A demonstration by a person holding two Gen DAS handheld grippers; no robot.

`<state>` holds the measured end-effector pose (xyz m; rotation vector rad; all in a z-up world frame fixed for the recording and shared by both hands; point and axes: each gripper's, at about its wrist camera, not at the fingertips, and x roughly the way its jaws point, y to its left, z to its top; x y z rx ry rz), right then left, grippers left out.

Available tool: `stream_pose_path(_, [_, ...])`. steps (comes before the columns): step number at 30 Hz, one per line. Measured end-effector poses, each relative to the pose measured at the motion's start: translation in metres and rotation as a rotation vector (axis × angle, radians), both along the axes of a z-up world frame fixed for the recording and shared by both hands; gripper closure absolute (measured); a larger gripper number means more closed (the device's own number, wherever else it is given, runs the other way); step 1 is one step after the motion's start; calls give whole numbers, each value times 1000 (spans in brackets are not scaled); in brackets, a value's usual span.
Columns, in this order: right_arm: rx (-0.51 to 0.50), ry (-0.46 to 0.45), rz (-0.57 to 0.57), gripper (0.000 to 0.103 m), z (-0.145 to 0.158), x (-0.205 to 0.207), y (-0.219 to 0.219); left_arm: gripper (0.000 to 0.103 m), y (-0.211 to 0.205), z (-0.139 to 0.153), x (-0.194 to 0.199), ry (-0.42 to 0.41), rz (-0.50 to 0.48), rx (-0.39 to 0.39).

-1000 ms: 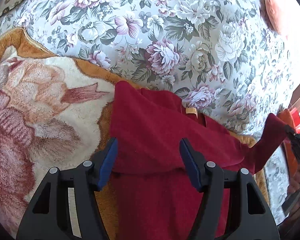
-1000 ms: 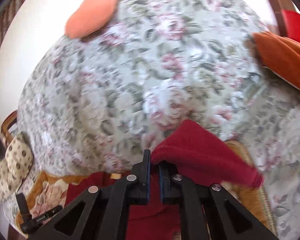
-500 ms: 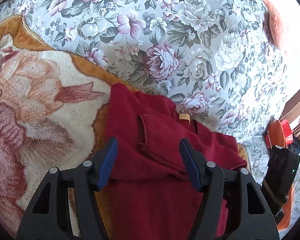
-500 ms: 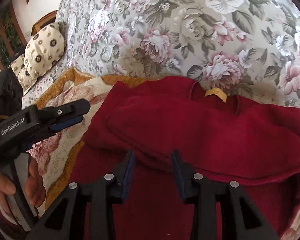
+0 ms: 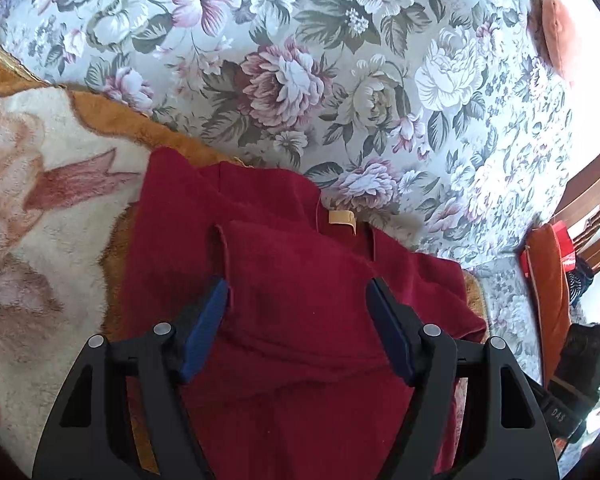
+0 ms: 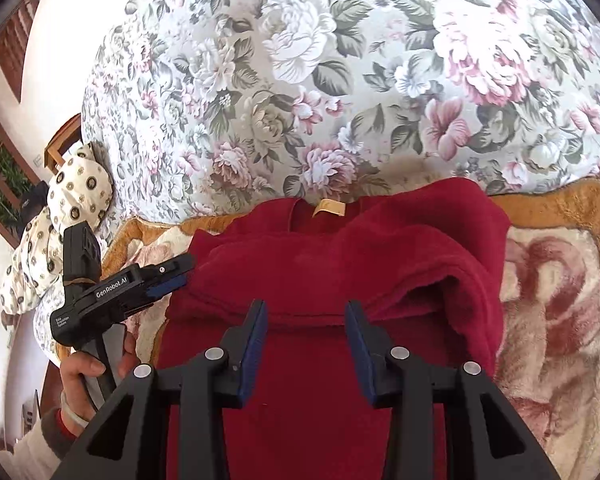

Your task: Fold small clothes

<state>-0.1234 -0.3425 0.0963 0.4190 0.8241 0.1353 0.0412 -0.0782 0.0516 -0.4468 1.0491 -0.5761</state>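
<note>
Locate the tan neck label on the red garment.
In both wrist views the tan label sits at the red garment's far collar edge, next to the floral bedspread.

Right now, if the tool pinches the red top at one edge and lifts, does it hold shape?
Probably not. The red top already sags in soft folds, so it should drape. Its fleecy nap likely grips the plush blanket, dragging rather than sliding. It looks light.

your left wrist view looks close down from the left, your right from the right; both share the red garment (image 5: 300, 300) (image 6: 340, 264).
</note>
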Motion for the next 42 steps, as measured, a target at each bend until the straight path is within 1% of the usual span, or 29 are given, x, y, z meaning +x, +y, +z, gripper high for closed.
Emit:
stream_pose_path(1, [10, 2, -7, 64, -1, -2, -3, 32, -3, -4, 3, 32, 4, 27])
stream_pose_path(2, [24, 2, -9, 64, -1, -5, -6, 32, -3, -10, 4, 61, 14, 38])
stream_pose_path(5, [38, -6, -17, 64, -1, -10, -13, 33, 7, -13, -2, 88, 27, 35])
stream_pose_path(9, [70, -17, -37, 64, -4, -8, -19, 32, 14, -7, -11, 66, 53, 49])
stream_pose_path(11, [87, -18, -42, 64, -6, -7, -20, 32, 5, -14, -7, 84, 32, 36])
stream_pose_path(13, [84, -19, -45, 64, -6, -7, -19, 33, -4, -16, -4, 72, 34, 43])
stream_pose_path(14, [72, -28, -53, 64, -4, -9, -20, 44, -7, -13, -4, 55, 30, 45])
stream_pose_path(15, [56, -39, -70, 64, -1, -10, -21, 58, -11, -12, -2, 47, 11, 31])
stream_pose_path(16, [41, -53, -95, 64, 3, -13, -25, 80, -13, -11, -1, 51, -22, 5])
stream_pose_path(17, [30, -71, -125, 64, 8, -16, -31, 83, -14, -9, -1, 48, -30, -2])
stream_pose_path(18, [27, -87, -151, 64, 12, -18, -36, 85, -13, -5, -2, 29, -23, 2])
stream_pose_path(19, [26, -99, -178, 64, 17, -20, -43, 90, -11, 2, -4, 5, -21, 0])
stream_pose_path(21, [7, -101, -221, 64, 23, -22, -51, 90, 3, 20, -6, -40, 8, -29])
stream_pose_path(22, [-10, -97, -230, 64, 25, -22, -52, 90, 10, 29, -8, -71, 23, -30])
stream_pose_path(24, [-47, -90, -226, 66, 28, -19, -49, 90, 27, 41, -13, -113, 53, 4])
stream_pose_path(26, [-79, -78, -195, 66, 25, -11, -41, 90, 39, 36, -16, -88, 61, 30])
stream_pose_path(28, [-110, -47, -150, 68, 12, 1, -30, 90, 41, 16, -16, -23, 55, 67])
stream_pose_path(30, [-156, 42, -97, 68, -15, 15, -17, 90, 38, -4, -14, 27, 57, 145])
stream_pose_path(31, [-184, 109, -73, 68, -31, 22, -11, 90, 36, -9, -13, 33, 62, 170])
stream_pose_path(33, [-236, 249, -29, 68, -63, 27, -3, 90, 38, -11, -12, 40, 69, 160])
stream_pose_path(35, [-302, 216, -1, 68, -60, 16, 5, 90, 41, -7, -13, 27, 72, 151])
stream_pose_path(36, [-316, 238, 15, 68, -58, 13, 6, 90, 42, -6, -14, 19, 69, 155])
stream_pose_path(37, [-318, 246, 20, 68, -55, 11, 5, 90, 41, -5, -15, 17, 66, 161])
stream_pose_path(38, [-316, 233, 12, 68, -50, 10, 3, 90, 41, -6, -16, 19, 67, 168])
stream_pose_path(40, [-306, 203, -11, 68, -40, 11, -4, 90, 40, -6, -18, 23, 68, 176])
stream_pose_path(42, [-297, 158, -58, 68, -31, 17, -14, 90, 39, -7, -19, 23, 68, 187])
